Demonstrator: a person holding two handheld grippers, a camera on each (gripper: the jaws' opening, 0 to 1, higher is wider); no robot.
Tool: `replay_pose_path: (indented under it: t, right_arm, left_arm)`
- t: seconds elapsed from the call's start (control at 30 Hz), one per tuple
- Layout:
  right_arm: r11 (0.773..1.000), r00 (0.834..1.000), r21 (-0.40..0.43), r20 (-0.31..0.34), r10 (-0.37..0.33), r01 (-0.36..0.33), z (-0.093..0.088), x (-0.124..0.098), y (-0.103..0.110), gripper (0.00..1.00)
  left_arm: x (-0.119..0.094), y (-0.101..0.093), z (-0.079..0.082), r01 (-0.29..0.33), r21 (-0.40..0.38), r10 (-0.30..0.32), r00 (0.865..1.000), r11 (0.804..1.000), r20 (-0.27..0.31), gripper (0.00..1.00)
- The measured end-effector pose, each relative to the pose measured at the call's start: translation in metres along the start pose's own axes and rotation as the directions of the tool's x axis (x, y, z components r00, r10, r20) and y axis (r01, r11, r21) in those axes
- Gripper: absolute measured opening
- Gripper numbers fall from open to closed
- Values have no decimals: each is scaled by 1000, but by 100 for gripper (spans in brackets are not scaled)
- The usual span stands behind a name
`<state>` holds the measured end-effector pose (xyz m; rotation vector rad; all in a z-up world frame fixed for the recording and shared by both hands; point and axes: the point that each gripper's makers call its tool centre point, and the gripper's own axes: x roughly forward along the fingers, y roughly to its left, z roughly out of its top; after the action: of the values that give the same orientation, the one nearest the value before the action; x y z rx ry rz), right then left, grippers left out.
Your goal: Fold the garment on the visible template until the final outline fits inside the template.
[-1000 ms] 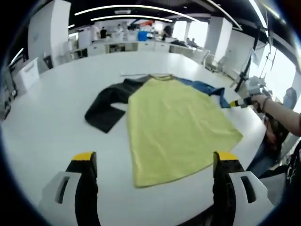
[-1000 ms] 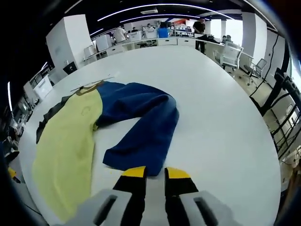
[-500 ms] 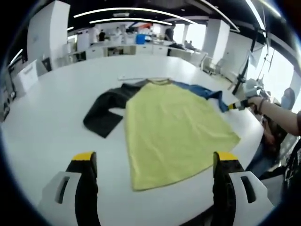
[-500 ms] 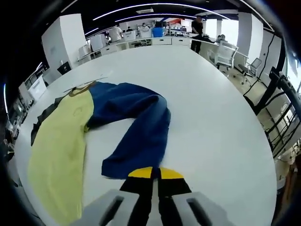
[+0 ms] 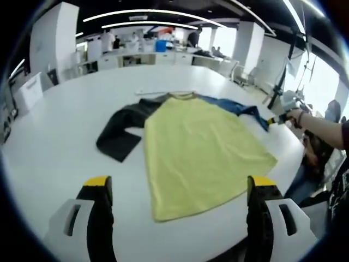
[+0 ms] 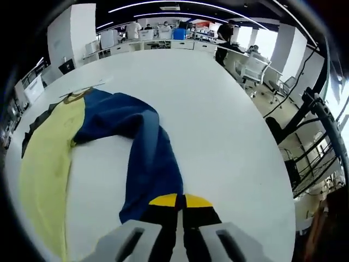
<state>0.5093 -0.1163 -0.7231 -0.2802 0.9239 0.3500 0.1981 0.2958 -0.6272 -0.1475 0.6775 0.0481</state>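
A garment lies flat on the white round table: yellow body, black sleeve spread to the left, blue sleeve running off to the right. My left gripper hovers open over the near hem, jaws wide apart and holding nothing. At the table's right edge, the right gripper pinches the blue sleeve's end. In the right gripper view, the right gripper is shut on the cuff of the blue sleeve, which stretches away to the yellow body and collar.
A thin pale strip lies on the table just beyond the collar. A person's arm reaches in from the right. Office chairs and a dark stand sit past the table's right edge. Desks and people fill the far background.
The right gripper closed on the blue sleeve's cuff and drew it outward, so the sleeve now lies straighter. The left gripper stays open above the hem.
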Motion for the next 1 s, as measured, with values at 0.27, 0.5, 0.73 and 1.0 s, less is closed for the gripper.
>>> replay_pose_path:
  t: [0.27, 0.5, 0.73, 1.0]
  right_arm:
    - [1000, 1000, -8, -1, -26, 26, 10, 4, -18, 0]
    - [999, 999, -23, -15, -48, 48, 15, 11, -35, 0]
    - [997, 997, -28, -22, -73, 73, 19, 17, -52, 0]
    - [995, 996, -61, -19, -87, 85, 23, 22, -61, 0]
  left_arm:
    - [2, -1, 3, -2, 4, 2, 1000, 1000, 2, 99]
    - [3, -1, 2, -1, 12, 1, 1000, 1000, -6, 99]
    - [3, -1, 0, -5, 14, 5, 1000, 1000, -18, 99]
    - [4, -1, 0, -5, 19, 5, 1000, 1000, -23, 99]
